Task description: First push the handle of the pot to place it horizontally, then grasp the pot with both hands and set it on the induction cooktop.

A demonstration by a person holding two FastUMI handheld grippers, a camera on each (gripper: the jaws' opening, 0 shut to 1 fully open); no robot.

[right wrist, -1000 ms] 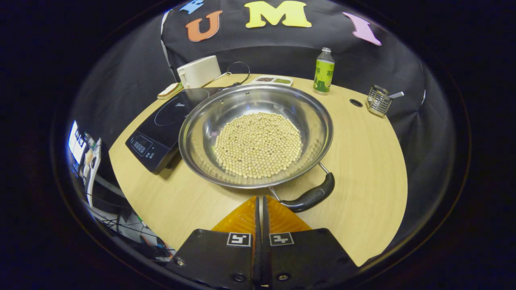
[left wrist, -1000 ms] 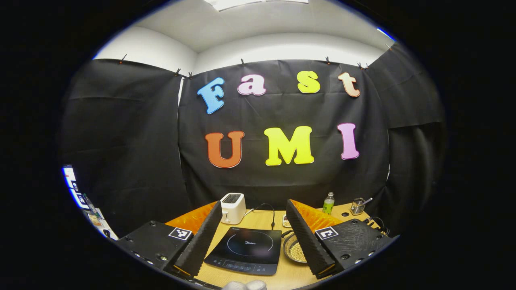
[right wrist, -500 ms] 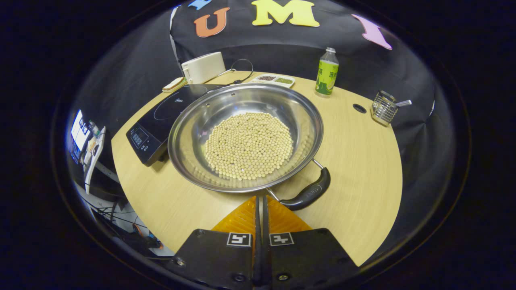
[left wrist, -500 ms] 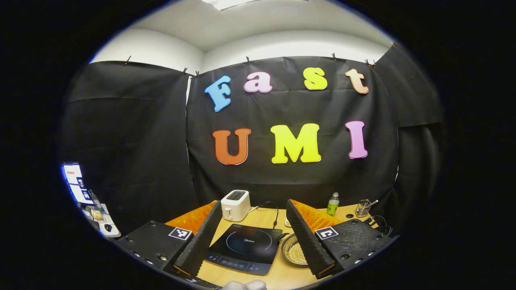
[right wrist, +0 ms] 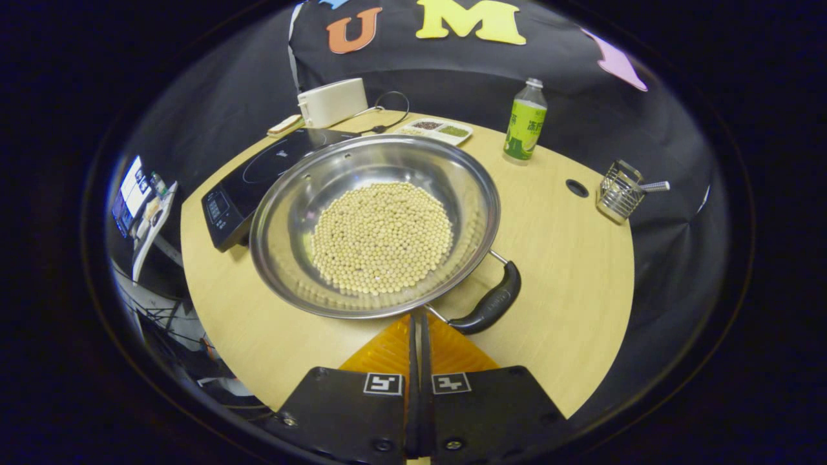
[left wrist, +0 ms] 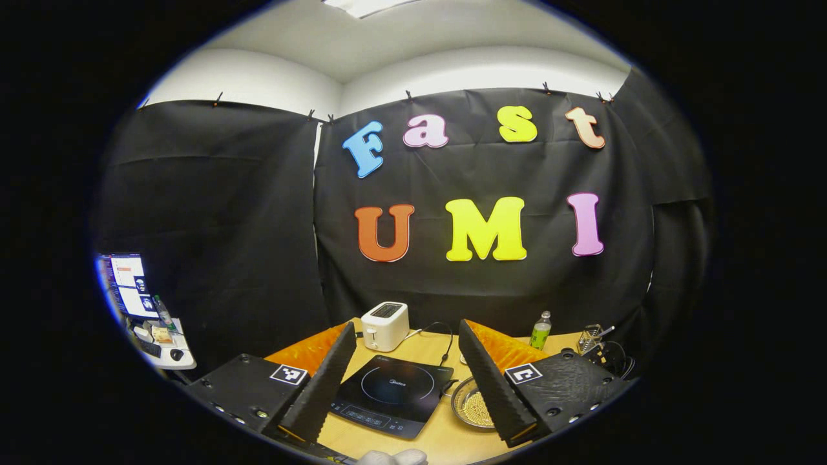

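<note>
Overhead, white ceiling showed above the black cloth walls, and a round pale wooden table (right wrist: 568, 258) carried everything. Its far edge held a toaster (right wrist: 331, 101), a green bottle (right wrist: 524, 121) and a wire holder (right wrist: 619, 194). The pot (right wrist: 375, 223) of beans (right wrist: 381, 236) sat mid-table, touching the induction cooktop (right wrist: 258, 181) toward the left edge. The left gripper (left wrist: 406, 368) stood wide apart; the right gripper (right wrist: 418, 336) was closed on nothing, tips at the handle (right wrist: 491, 303). Since a second ago, the pot had shifted left and the handle had swung
</note>
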